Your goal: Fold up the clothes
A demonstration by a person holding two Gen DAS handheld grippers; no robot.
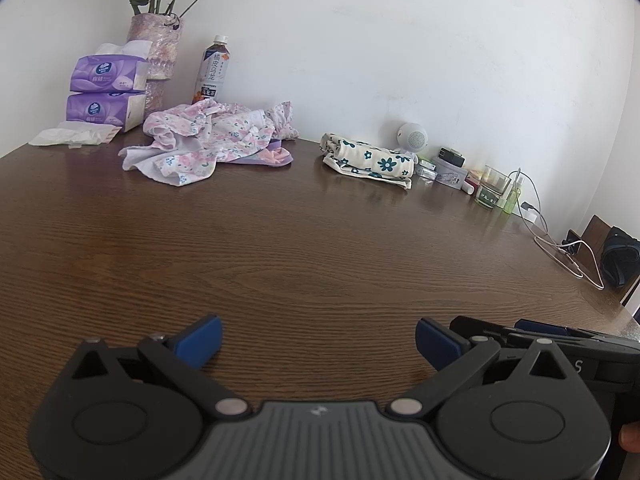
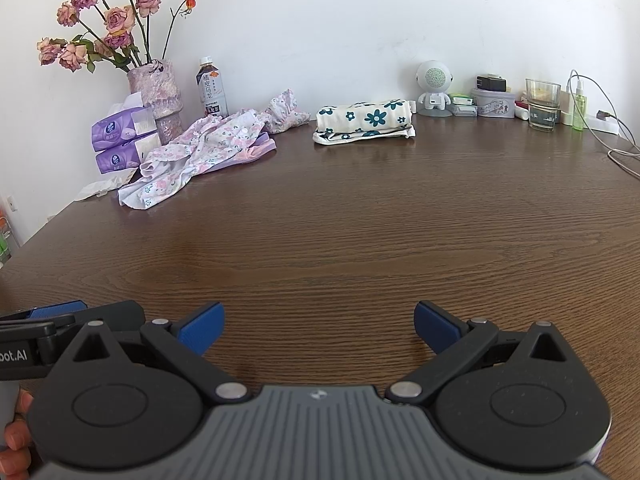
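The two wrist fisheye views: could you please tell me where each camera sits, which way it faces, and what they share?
Left wrist: sits on the left gripper, low over the brown wooden table, facing the white wall; its open blue fingers, the right gripper's side and a fingertip show.
Right wrist: sits on the right gripper, facing the same wall; its open blue fingers, the left gripper's edge and a hand show.
Shared: the crumpled pink floral garment and folded cream cloth with teal flowers.
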